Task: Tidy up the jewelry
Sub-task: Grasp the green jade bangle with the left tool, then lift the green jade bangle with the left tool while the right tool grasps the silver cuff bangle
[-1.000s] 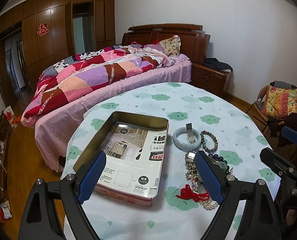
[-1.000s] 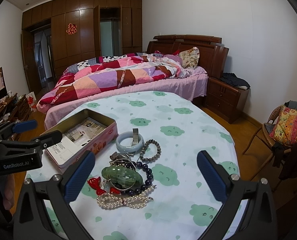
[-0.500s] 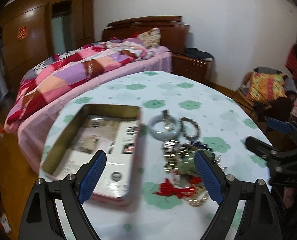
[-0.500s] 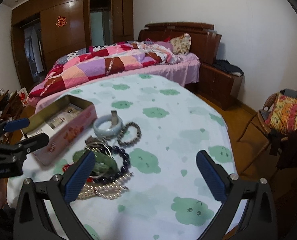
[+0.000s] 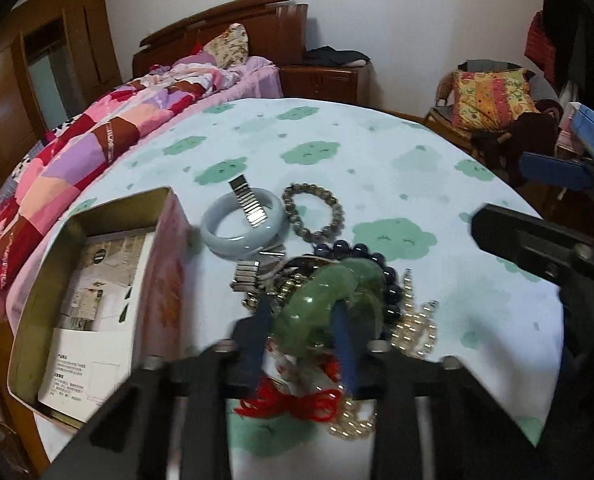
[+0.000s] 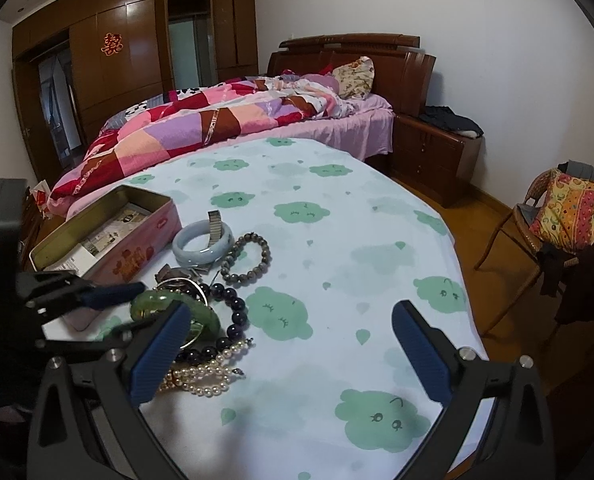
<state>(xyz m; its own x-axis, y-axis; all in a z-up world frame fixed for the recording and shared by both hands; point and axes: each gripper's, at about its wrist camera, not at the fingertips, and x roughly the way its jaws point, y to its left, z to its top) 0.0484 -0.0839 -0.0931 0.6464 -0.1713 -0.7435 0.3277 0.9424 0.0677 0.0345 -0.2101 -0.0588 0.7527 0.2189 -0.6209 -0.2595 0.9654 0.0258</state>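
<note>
We work on a round table covered with a cloud-print cloth, and on its left part stands the open tin box, the place where we think the jewelry must go. Just beside the box lies the heap: a pale bangle, a grey bead bracelet, a dark bead string, a pearl strand, and on top of them the green jade bangle. We judge this bangle stiff, smooth and rather heavy, so it can slip, and it may crack if it falls on the table; the best hold is across one side of the ring, with one finger inside the hole and one outside. Our left gripper is doing exactly this: its jaws are closing, nearly together, with the near side of the green bangle between them. Our right gripper has its jaws wide apart, holds nothing, and hangs over the bare cloth beside the heap.
</note>
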